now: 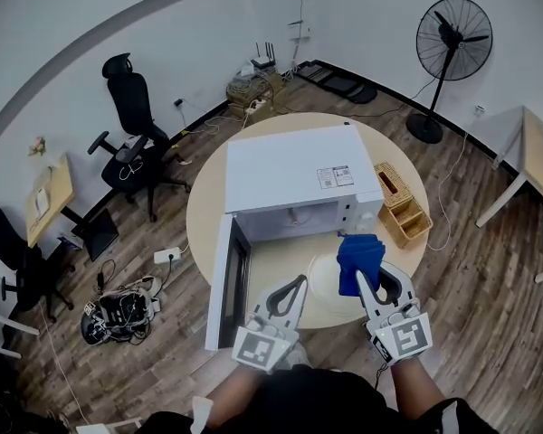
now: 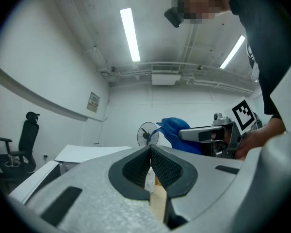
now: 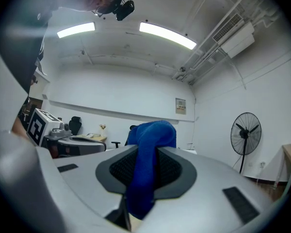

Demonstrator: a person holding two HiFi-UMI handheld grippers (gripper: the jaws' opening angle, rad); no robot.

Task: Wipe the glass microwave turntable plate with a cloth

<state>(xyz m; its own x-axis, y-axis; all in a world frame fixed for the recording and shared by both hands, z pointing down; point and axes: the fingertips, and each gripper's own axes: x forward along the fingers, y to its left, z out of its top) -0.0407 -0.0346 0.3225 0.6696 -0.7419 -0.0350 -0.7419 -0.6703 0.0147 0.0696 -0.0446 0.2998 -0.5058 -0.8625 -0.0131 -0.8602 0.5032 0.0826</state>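
On my right gripper (image 3: 148, 154) the jaws are clamped on the blue cloth (image 3: 153, 132). My left gripper (image 2: 150, 149) has its jaws closed on a pale sliver, and I judge that's the rim of the glass plate (image 1: 324, 280). The plate sits just beyond the jaws on the counter (image 1: 273, 260), with the open microwave (image 1: 290, 170) further ahead. Wiping looks barely begun. Only the head view shows the plate whole.

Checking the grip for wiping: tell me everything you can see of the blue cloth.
The blue cloth looks soft and plush, plain deep blue, bunched into folds. The right gripper is shut on it; a rounded wad bulges past the jaw tips. It sits over the glass turntable plate; contact is unclear.
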